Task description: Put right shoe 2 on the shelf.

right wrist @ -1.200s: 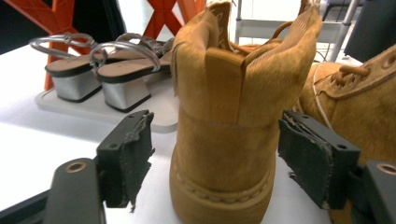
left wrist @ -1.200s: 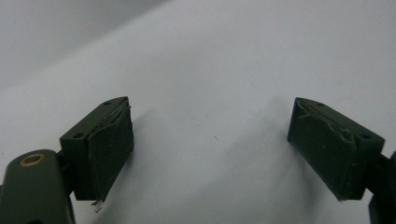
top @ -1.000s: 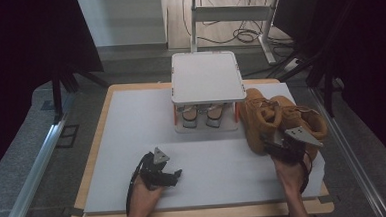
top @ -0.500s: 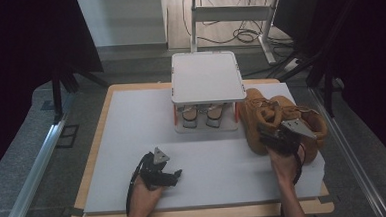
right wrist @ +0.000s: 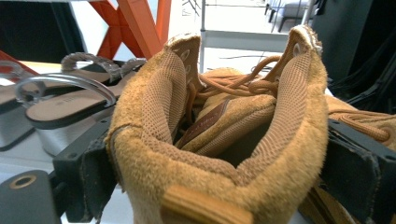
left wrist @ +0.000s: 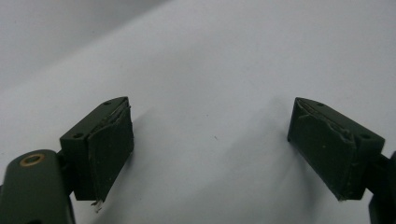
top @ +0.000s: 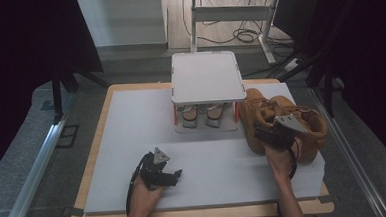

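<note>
Two tan suede boots stand side by side at the right of the white table top [top: 132, 131]. My right gripper [top: 263, 133] is at the heel collar of the left boot [top: 255, 114]. In the right gripper view the boot's collar [right wrist: 224, 140] fills the gap between the jaws of the right gripper [right wrist: 219, 177]. Those jaws have just been opening and stand wide, one along each side of the collar. The second boot [top: 309, 125] lies partly behind the gripper's grey plate. My left gripper [top: 176, 175] rests low on the table near the front, open and with nothing in it [left wrist: 210, 154].
A small white rack [top: 208, 77] with orange legs [right wrist: 140, 23] stands at the back middle, just left of the boots. A pair of flat sandals [top: 204, 115] [right wrist: 65, 100] sits under it. The table's wooden rim [top: 96, 158] frames the white top.
My right gripper has moved left, from the right boot to the left boot's heel collar. The boots, the rack and my left gripper have kept their places.
</note>
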`<state>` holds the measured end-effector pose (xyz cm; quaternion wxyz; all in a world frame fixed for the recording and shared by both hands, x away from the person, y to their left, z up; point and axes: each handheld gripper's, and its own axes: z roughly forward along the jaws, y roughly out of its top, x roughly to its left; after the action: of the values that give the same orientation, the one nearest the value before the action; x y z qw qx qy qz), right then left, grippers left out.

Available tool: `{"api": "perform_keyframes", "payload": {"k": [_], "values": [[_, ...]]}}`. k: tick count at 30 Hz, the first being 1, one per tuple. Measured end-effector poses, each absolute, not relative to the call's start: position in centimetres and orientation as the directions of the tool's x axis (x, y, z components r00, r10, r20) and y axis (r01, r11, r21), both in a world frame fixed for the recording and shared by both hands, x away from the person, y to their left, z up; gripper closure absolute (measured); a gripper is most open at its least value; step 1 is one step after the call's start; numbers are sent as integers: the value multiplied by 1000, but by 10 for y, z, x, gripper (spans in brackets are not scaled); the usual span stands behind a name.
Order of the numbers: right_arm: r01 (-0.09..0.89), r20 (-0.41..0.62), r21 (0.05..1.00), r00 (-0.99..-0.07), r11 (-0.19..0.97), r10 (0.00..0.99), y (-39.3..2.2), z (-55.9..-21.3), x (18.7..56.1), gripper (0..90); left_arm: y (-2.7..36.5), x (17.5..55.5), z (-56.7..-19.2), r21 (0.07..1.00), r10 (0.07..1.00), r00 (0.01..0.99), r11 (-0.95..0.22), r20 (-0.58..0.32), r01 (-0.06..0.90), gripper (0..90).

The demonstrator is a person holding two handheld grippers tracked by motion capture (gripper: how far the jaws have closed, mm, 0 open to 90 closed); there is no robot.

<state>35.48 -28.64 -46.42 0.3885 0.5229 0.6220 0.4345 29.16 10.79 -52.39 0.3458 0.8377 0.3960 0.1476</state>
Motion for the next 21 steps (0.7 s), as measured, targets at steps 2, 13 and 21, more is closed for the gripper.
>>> {"api": "perform_keyframes", "payload": {"k": [2,13,21], "values": [[313,-51,945,-138,93,989,-284,-465,357,72,108,292,-524,696,765,643,-448,-26,561,141],[326,-24,944,-102,56,995,-281,-466,368,67,108,292,-524,696,766,643,-447,-26,562,141],[299,-5,953,-122,42,993,-284,-469,363,254,108,292,-524,696,766,643,-447,-27,561,141]]}}
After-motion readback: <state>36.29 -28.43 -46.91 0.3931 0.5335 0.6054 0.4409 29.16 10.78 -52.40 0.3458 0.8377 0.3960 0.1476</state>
